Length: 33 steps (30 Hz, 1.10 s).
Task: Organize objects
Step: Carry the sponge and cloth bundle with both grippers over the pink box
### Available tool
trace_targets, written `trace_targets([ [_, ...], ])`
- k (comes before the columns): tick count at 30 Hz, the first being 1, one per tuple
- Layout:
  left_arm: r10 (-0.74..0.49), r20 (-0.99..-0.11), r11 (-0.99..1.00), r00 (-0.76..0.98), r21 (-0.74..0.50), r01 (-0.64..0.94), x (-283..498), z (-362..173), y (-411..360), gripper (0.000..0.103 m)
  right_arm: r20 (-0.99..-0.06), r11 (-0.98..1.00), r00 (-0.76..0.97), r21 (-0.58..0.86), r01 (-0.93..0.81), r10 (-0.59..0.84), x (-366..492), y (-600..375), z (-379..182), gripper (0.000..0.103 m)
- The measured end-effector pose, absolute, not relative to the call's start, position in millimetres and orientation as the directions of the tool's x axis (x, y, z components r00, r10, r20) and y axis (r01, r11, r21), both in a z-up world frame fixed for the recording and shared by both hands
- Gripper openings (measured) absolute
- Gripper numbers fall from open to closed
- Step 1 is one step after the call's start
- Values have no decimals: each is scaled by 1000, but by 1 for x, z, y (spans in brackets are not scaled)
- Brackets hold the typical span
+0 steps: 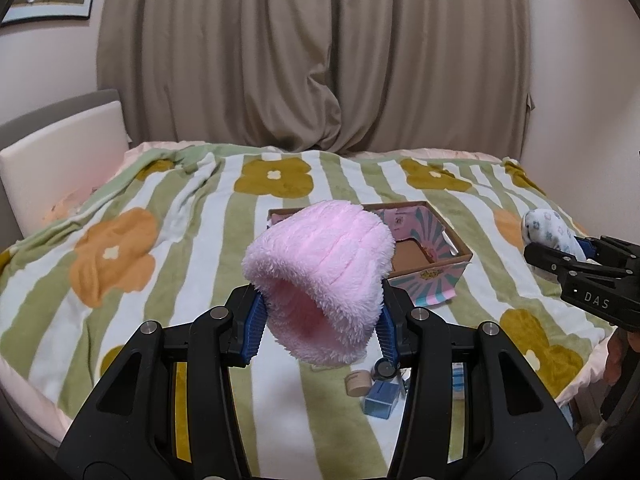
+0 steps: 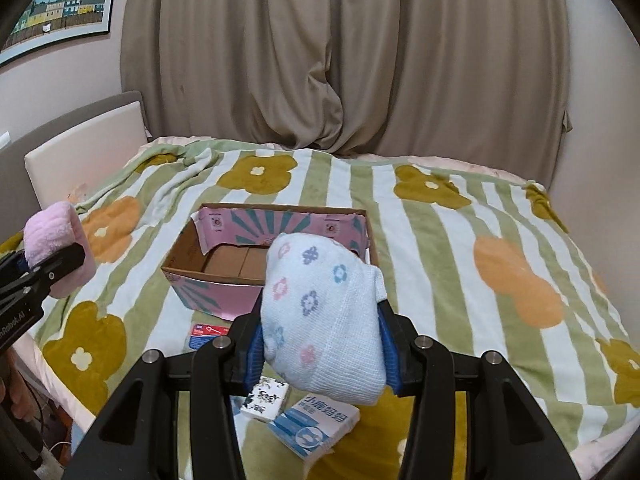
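Clamping pink fleece (image 1: 320,280), left gripper (image 1: 320,330), right gripper (image 2: 322,346) squeezing floral sock (image 2: 324,320), tins perhaps below.

We saw both wrist views looking forward and slightly down along their own fingers from close behind them, facing the curtain (image 1: 312,60) across the bed, and sharing the open cardboard box (image 2: 224,276) lying just beyond both fingertips.
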<state>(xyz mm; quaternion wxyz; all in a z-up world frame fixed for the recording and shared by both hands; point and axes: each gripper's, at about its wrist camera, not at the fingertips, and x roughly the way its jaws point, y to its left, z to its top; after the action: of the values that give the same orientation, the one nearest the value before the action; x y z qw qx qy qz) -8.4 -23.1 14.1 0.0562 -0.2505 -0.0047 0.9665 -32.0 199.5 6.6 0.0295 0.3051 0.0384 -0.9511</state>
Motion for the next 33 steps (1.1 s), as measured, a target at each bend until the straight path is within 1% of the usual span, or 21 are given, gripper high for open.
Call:
trace_targets([
  [8, 120, -492, -992, -862, -22, -126, -15, 15, -11, 42, -578, -994, -815, -52, 97, -49, -37, 201, 6, 43],
  [15, 129, -512, -990, -849, -13, -143, -41, 14, 0, 42, -600, -992, -798, -60, 113, -55, -60, 204, 7, 43],
  [18, 162, -522, -985, -837, -35, -169, -59, 13, 0, 42, -621, -988, -781, -69, 140, -67, -77, 202, 7, 43],
  [21, 201, -549, -978, -812, -72, -193, -84, 9, -1, 42, -638, -984, -768, -95, 153, -58, -97, 198, 6, 43],
  [26, 201, -599, -977, -775, -62, -205, -129, 1, 1, 42, -673, -982, -736, -75, 173, -78, -130, 198, 1, 43],
  [29, 220, -640, -973, -736, -94, -208, -160, -8, 0, 42, -703, -981, -705, -54, 185, -94, -156, 197, -4, 43],
  [33, 210, -680, -975, -702, -96, -199, -193, -21, -1, 42, -741, -982, -665, -42, 184, -93, -187, 195, -14, 43],
])
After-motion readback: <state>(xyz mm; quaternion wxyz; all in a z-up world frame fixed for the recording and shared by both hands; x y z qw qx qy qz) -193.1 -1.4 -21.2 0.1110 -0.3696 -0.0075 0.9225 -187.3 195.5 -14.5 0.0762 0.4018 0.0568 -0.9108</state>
